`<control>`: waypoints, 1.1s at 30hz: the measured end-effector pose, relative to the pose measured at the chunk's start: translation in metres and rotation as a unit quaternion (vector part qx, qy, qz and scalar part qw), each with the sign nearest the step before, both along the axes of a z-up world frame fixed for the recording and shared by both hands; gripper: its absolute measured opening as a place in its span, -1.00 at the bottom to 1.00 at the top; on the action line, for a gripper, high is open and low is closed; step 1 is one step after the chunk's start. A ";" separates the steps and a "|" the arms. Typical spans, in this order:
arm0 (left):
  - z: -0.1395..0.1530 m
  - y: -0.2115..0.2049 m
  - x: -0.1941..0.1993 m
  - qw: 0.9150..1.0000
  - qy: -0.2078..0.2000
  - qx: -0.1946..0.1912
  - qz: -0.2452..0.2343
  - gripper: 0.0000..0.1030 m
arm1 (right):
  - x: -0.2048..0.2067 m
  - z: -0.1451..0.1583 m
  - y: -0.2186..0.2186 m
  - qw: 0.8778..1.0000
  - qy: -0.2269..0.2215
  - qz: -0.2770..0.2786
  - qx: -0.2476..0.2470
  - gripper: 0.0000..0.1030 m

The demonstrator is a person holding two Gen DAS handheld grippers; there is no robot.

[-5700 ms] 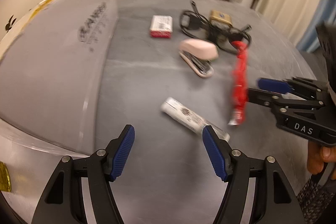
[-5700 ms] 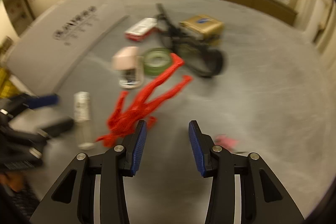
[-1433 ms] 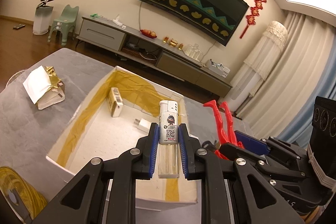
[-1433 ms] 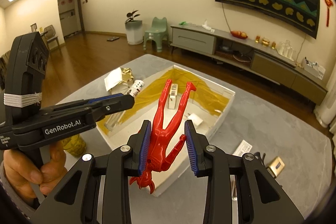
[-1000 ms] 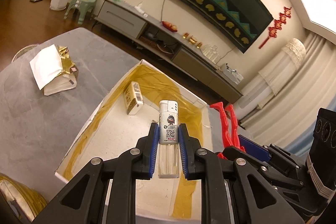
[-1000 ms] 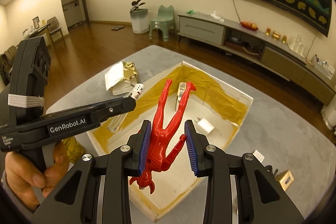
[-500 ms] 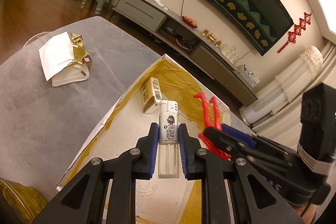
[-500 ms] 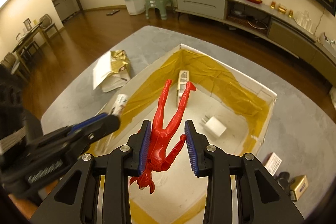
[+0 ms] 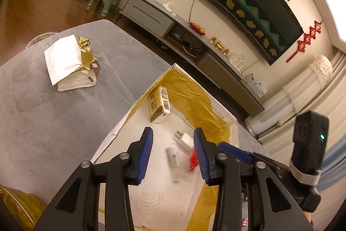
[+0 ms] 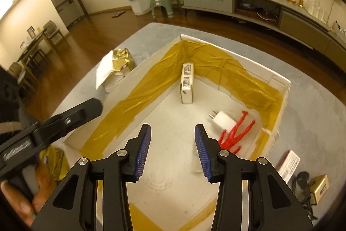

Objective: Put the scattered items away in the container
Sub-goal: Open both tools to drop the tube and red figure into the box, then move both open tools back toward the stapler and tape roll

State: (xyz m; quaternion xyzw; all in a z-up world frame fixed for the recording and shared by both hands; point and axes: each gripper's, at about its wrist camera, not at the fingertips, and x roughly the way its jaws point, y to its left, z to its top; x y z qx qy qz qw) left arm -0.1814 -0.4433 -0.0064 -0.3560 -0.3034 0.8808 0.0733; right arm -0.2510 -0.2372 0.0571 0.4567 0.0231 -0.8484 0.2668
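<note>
Blue pads line my two grippers, and both are spread wide with nothing between the fingers. My left gripper (image 9: 173,155) hangs over the white box (image 9: 121,129), and my right gripper (image 10: 170,151) hangs over the same box (image 10: 279,114) from the other side. I can see a hand (image 10: 23,198) on the left tool's handle at the edge of the right view.

Just past my left pads, the lighter (image 9: 174,163) lies flat on the box floor. Beside it is a blurry bit of the red toy figure (image 9: 193,162). In the right view the red toy figure (image 10: 235,133) lies on the floor near the right wall of the box, touching the white plug (image 10: 225,119).

A bit farther in, a small carton (image 10: 187,86) sits by the far corner, where yellow tape (image 10: 216,62) covers the walls.

Outside the box, a red and white pack (image 10: 289,163) and a gold box (image 10: 320,187) rest on the grey table (image 9: 54,118). A gold and white paper bag (image 9: 71,62) lies farther off on the table.
</note>
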 end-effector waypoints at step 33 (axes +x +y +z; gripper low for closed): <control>0.055 0.109 0.064 0.978 0.105 -0.133 -0.119 -0.21 | 0.134 0.050 0.124 0.983 0.111 0.011 -0.148 -0.12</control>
